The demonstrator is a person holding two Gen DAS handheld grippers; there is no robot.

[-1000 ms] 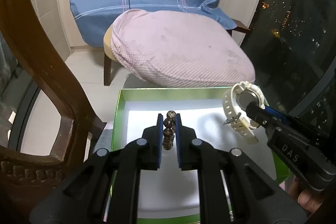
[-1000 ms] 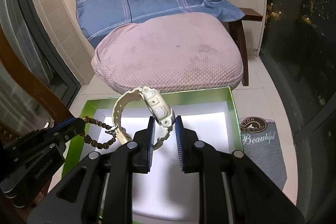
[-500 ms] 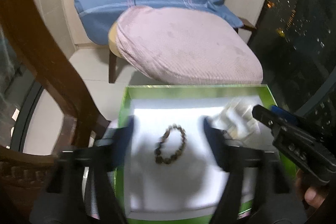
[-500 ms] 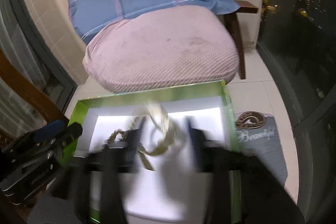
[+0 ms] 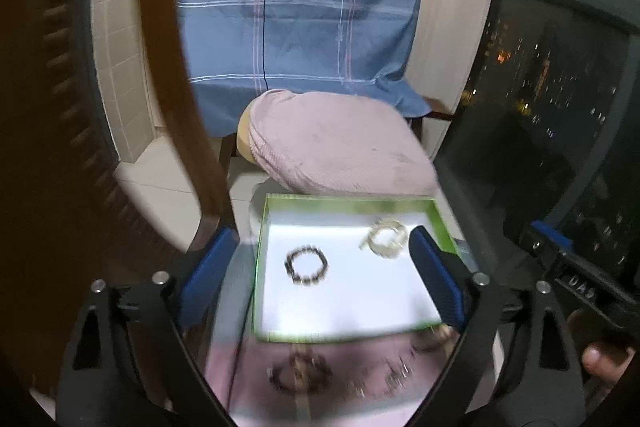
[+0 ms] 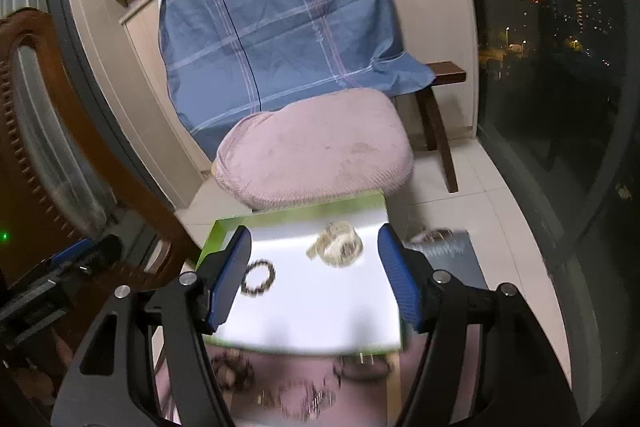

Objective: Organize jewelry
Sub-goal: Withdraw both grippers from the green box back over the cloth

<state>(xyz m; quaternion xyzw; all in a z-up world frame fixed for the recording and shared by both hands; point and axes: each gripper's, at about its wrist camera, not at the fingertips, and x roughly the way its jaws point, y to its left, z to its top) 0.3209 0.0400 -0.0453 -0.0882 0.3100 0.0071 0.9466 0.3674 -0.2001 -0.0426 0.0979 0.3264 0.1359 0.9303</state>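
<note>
A green-rimmed box (image 5: 352, 203) with a white floor holds a dark bead bracelet (image 5: 307, 265) at its left and a cream watch (image 5: 384, 238) at its back right. Both also show in the right wrist view: bracelet (image 6: 259, 277), watch (image 6: 338, 243), box (image 6: 296, 217). My left gripper (image 5: 324, 279) is open and empty, raised above the box. My right gripper (image 6: 316, 277) is open and empty, also raised above it. Several blurred jewelry pieces (image 5: 300, 373) lie on a pink cloth (image 6: 280, 399) in front of the box.
A chair with a pink cushion (image 6: 316, 147) and blue checked cloth (image 6: 276, 23) stands behind the box. A dark wooden chair frame (image 5: 176, 75) rises at the left. A grey mat (image 6: 460, 259) lies right of the box. A dark window (image 6: 560, 67) is at the right.
Both grippers opened and let go: the bracelet and the watch now lie in the box. Both grippers pulled back and up from the box.
</note>
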